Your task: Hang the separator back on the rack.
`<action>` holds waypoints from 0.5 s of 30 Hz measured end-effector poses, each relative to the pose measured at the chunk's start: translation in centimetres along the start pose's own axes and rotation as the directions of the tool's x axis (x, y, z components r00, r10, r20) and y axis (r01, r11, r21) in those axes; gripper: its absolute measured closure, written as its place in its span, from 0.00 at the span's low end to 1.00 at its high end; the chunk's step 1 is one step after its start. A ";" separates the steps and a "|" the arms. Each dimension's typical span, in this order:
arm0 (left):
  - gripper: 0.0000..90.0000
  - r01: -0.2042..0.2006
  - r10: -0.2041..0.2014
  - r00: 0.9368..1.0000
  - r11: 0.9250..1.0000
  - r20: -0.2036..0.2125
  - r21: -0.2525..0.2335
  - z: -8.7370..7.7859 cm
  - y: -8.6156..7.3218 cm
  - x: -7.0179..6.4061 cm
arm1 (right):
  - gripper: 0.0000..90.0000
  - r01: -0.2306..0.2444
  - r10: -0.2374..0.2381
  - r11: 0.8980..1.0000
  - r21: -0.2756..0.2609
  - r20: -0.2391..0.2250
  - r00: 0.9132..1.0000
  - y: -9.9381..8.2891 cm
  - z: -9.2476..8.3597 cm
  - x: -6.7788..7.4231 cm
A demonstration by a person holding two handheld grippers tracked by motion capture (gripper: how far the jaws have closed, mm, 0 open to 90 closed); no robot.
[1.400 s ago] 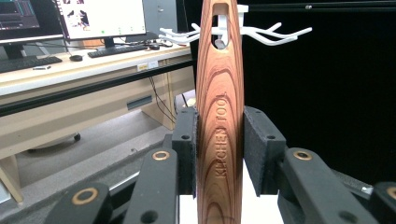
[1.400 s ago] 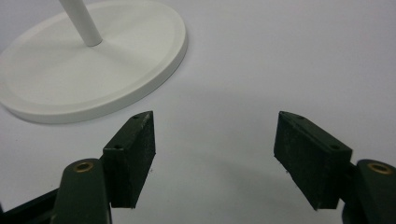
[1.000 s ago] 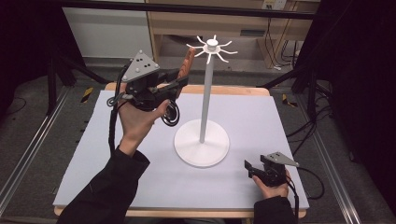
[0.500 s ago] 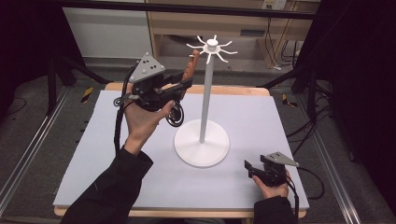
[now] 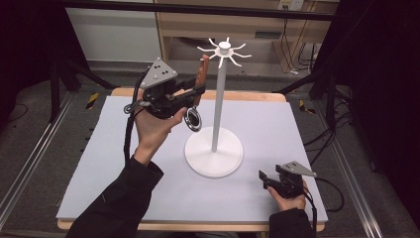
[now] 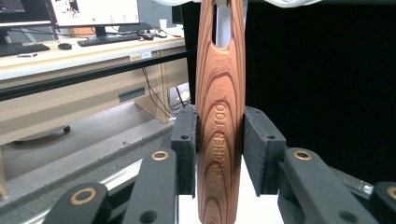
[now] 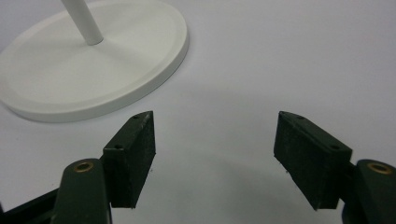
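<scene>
Wooden-handled kitchen utensil point(image 6: 220, 121) is clamped between the two black pads of the left gripper point(image 5: 190, 94), which squeeze the handle partway along its length; the handle carries the engraved words "KITCHEN TOOL". It is held up in the air beside the top of the white hanging stand point(image 5: 218, 99), well above the table point(image 5: 297, 129). Its long axis runs close to upright with a slight tilt: the slotted hanging end of the handle points up toward the hooks point(image 5: 225, 48) that radiate from the stand's crown, and the round metal working end point(image 5: 193, 120) hangs below the gripper, near the pole. In the left gripper view the slot at the handle's top sits right up at a white hook, but whether the hook has passed through it I cannot tell.

By my reading the lift is done and the approach to the rack nearly so; what is left is to settle the slot over a hook, let go and draw the gripper away.

Right gripper point(image 7: 212, 149) rests low on the table near its front right edge, jaws apart with nothing between them, facing the stand's round base point(image 7: 140, 56).
</scene>
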State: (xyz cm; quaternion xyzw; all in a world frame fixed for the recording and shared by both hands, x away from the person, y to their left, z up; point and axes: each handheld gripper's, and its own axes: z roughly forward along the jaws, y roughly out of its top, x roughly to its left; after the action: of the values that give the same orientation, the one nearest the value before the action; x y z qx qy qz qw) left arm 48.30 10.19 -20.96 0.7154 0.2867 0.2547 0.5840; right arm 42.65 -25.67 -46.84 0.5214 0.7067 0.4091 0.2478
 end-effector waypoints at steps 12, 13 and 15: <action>0.74 -0.003 0.003 1.000 1.000 -0.001 -0.010 0.3 -0.2 0.1 | 0.33 0.000 0.000 1.000 0.002 0.000 1.000 0.0 0.0 0.0; 0.74 -0.001 0.001 1.000 1.000 0.001 -0.011 0.3 -0.2 0.1 | 0.33 0.000 0.000 1.000 0.001 0.000 1.000 0.0 0.0 0.0; 0.73 0.004 -0.004 1.000 1.000 0.004 -0.009 0.3 -0.2 0.2 | 0.33 0.004 -0.004 1.000 -0.001 0.003 1.000 0.0 0.0 0.0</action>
State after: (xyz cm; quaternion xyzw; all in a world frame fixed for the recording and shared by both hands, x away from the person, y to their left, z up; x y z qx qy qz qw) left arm 48.66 10.13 -21.25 0.7129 0.2856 0.2533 0.5883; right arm 42.65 -25.69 -46.84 0.5207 0.7071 0.4081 0.2497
